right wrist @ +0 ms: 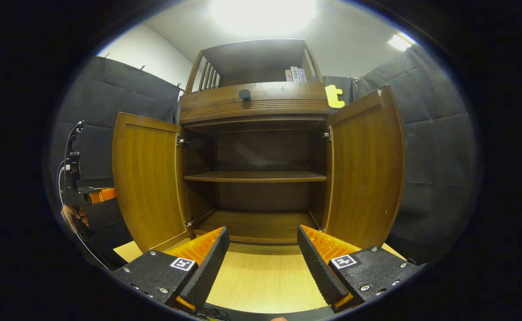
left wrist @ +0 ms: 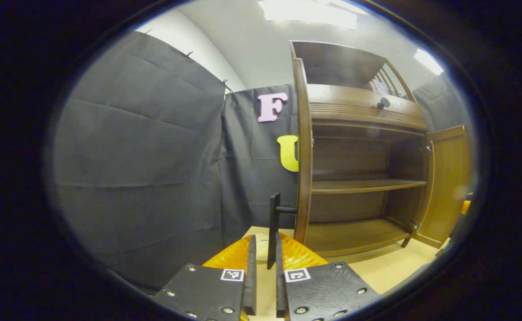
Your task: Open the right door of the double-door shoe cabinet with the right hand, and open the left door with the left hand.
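The wooden shoe cabinet (right wrist: 252, 104) stands with both doors swung open, showing bare shelves (right wrist: 254, 177). In the left gripper view the left door (left wrist: 304, 147) is seen edge-on, and my left gripper (left wrist: 265, 240) is shut on its black bar handle (left wrist: 273, 218). The right door (left wrist: 448, 183) stands open beyond. In the right gripper view my right gripper (right wrist: 263, 234) is open, fingers wide apart with nothing between them, facing the cabinet's middle, between the left door (right wrist: 147, 178) and the right door (right wrist: 363, 169). The left gripper (right wrist: 100, 195) and the hand holding it show behind the left door's outer edge.
The cabinet sits on a light wooden surface (right wrist: 261, 276). A round black knob (right wrist: 244, 94) is on the drawer above the doors, and an open upper shelf (right wrist: 252, 58) tops the cabinet. Black cloth walls (left wrist: 145, 156) close in on both sides.
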A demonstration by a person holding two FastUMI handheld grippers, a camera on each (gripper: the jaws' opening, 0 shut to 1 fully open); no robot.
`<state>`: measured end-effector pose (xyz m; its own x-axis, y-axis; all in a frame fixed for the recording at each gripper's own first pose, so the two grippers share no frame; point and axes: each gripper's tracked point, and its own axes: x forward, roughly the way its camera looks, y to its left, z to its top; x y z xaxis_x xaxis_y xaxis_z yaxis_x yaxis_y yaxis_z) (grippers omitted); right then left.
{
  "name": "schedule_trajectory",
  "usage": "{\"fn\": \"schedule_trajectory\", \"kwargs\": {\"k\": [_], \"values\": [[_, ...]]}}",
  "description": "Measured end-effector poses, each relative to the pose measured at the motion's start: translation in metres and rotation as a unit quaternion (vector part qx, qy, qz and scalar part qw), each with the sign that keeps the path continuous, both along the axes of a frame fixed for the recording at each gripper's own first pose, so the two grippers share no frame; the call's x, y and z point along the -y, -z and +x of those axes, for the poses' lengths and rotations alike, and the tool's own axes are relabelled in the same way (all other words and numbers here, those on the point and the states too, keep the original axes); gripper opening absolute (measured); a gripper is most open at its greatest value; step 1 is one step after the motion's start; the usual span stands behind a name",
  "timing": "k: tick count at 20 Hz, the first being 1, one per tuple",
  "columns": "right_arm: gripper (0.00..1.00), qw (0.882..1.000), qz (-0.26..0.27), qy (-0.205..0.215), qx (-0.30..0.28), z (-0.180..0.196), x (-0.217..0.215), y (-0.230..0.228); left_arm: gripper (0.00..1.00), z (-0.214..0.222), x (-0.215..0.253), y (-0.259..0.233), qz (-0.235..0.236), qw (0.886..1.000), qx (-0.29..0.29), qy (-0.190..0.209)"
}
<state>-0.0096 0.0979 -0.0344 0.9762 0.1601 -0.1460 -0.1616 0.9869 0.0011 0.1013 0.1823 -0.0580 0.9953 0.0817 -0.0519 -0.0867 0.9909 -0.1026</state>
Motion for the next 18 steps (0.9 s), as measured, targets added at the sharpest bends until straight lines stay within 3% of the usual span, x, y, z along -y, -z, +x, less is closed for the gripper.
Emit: {"fn": "schedule_trajectory", "kwargs": {"k": [4,6,7,12,13,14,18], "values": [[0.95,1.0,-0.011,0.001,0.012,-0.015,0.021,-0.013,0.12,-0.032,0.015,-0.016,0.003,1.0,0.01,0.0],[0.95,1.0,-0.022,0.003,0.022,-0.023,0.031,-0.02,0.18,-0.056,0.028,-0.026,0.003,1.0,0.016,0.0],[0.94,0.999,-0.025,0.003,0.027,-0.029,0.037,-0.024,0.12,-0.068,0.034,-0.032,0.004,1.0,0.018,0.0],[0.95,0.999,-0.022,0.009,0.043,-0.065,0.062,-0.039,0.12,-0.116,0.07,-0.058,0.006,1.0,0.029,0.007],[0.94,0.999,-0.018,0.011,0.043,-0.071,0.068,-0.041,0.18,-0.12,0.071,-0.065,0.008,0.999,0.031,0.009],[0.94,0.999,-0.015,0.014,0.044,-0.078,0.074,-0.042,0.12,-0.13,0.077,-0.069,0.01,0.999,0.033,0.013],[0.95,0.998,-0.005,0.03,0.048,-0.101,0.098,-0.048,0.16,-0.169,0.095,-0.076,0.015,0.999,0.037,0.016]]}}
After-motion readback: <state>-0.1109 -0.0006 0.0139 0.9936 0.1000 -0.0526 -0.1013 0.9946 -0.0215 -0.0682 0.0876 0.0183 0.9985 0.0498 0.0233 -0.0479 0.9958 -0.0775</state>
